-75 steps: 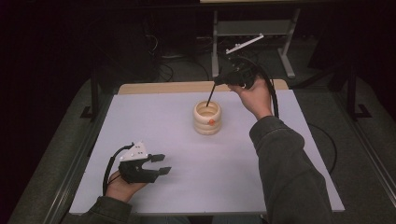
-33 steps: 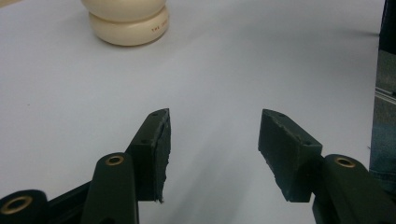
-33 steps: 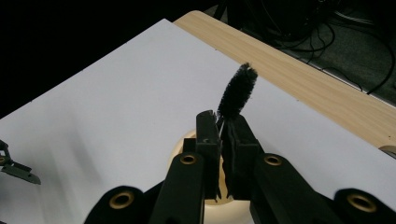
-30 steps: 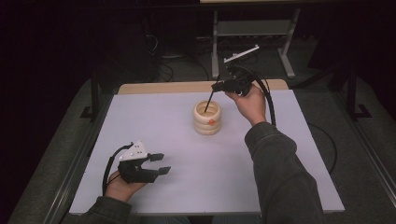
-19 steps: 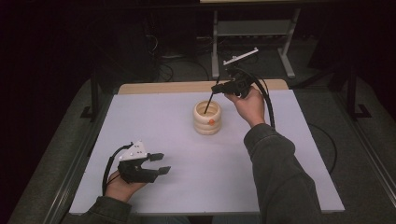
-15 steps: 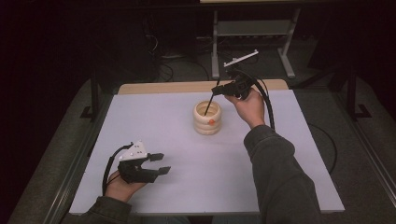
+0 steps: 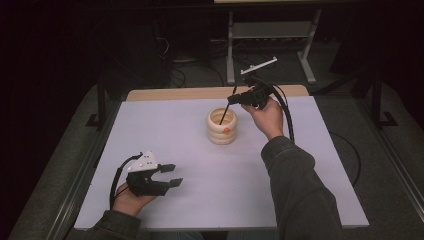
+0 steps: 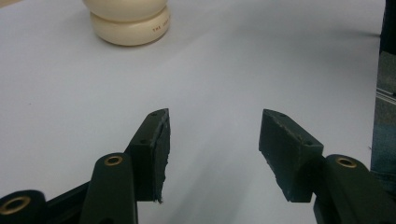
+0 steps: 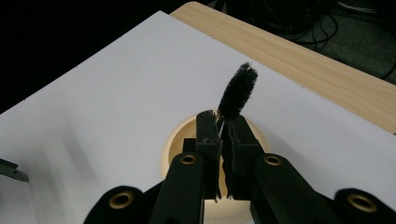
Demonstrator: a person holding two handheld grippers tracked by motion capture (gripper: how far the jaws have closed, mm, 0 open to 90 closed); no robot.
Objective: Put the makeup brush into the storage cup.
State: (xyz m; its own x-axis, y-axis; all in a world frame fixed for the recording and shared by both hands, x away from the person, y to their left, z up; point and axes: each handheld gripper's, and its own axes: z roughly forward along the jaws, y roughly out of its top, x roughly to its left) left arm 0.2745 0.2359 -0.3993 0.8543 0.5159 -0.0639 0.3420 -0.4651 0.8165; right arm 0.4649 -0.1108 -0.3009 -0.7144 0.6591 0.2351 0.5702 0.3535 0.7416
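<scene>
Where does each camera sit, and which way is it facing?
High view: above the person's side, looking forward and down at the table; both forearms, left gripper, right gripper.
Left gripper view: on the left gripper, looking level across the table along open jaws at the cup.
Right gripper view: on the right gripper, looking down over the cup; jaws shut on a brush.
Shared: all three show the cup.
</scene>
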